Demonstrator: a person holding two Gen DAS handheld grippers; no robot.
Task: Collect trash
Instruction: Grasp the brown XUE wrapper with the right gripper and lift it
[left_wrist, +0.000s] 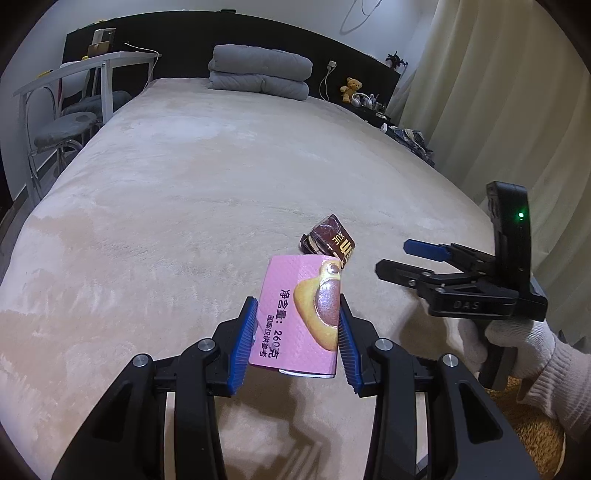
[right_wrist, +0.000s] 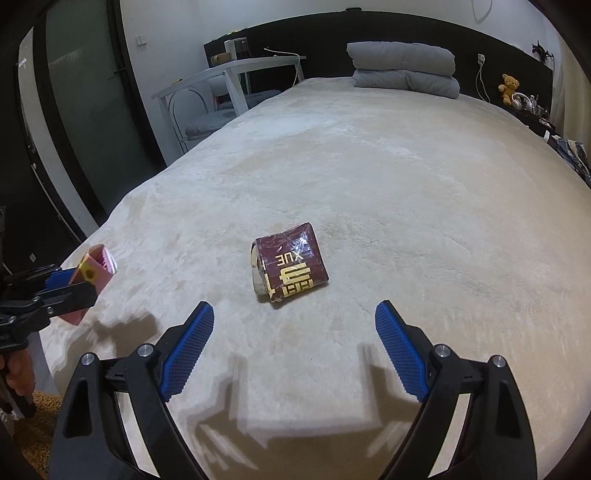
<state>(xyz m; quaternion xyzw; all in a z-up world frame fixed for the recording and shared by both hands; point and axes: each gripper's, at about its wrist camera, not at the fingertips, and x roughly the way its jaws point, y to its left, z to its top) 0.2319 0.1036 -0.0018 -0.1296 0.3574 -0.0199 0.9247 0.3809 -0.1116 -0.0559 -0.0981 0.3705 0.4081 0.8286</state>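
My left gripper (left_wrist: 295, 334) is shut on a pink snack box (left_wrist: 295, 314) and holds it above the bed (left_wrist: 166, 192). The box also shows at the left edge of the right wrist view (right_wrist: 96, 275), clamped in the left gripper (right_wrist: 79, 282). A crumpled dark red wrapper with gold letters (right_wrist: 290, 267) lies on the bed's near part; it shows just beyond the pink box in the left wrist view (left_wrist: 332, 240). My right gripper (right_wrist: 294, 325) is open and empty, a short way in front of the wrapper. It shows at the right of the left wrist view (left_wrist: 393, 256).
A folded grey duvet (left_wrist: 258, 72) lies at the bed's head. A white desk (left_wrist: 85, 70) and chairs (left_wrist: 66, 129) stand to the left of the bed. A shelf with a teddy bear (left_wrist: 350, 88) and curtains (left_wrist: 498, 92) are to the right.
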